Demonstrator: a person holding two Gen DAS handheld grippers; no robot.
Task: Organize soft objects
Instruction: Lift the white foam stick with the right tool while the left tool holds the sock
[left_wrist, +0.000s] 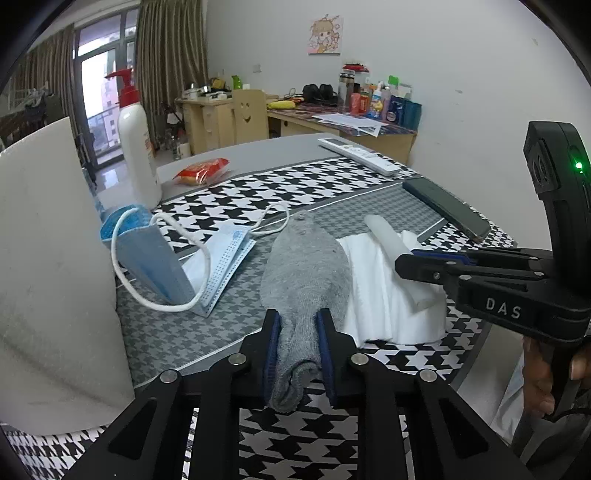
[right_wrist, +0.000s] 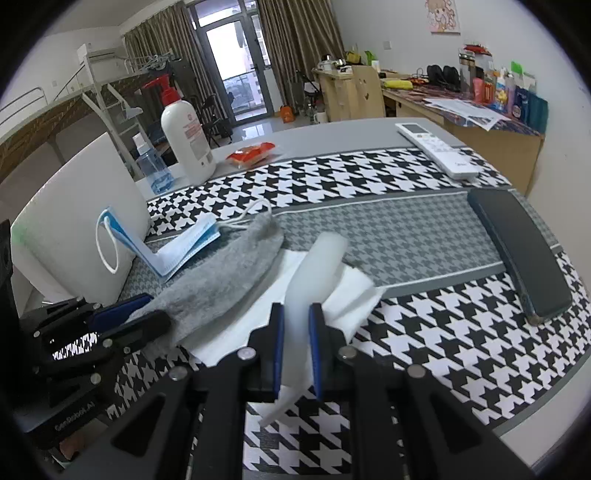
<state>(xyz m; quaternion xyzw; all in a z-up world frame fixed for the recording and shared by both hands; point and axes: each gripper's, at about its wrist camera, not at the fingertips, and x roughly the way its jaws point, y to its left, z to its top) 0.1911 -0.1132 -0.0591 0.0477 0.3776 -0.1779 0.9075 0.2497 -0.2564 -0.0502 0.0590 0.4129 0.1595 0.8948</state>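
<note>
left gripper (left_wrist: 298, 345) nearly closed, pinching the near end of the grey sock (left_wrist: 306, 266), which lies flat on the cloth (left_wrist: 354, 210) beside the masks (left_wrist: 207, 254). right gripper (right_wrist: 297, 347) nipped on a white tissue fold (right_wrist: 314, 269), lifting it off the tissue sheet (right_wrist: 351, 295), probably to sort each separately.

Grey sock (left_wrist: 306, 266), pale blue face masks (left_wrist: 221, 258), white tissue (left_wrist: 376, 295), all on a black-and-white houndstooth cloth (right_wrist: 424, 332) with a grey band; black grippers' fingers (left_wrist: 327, 343) padded blue.
</note>
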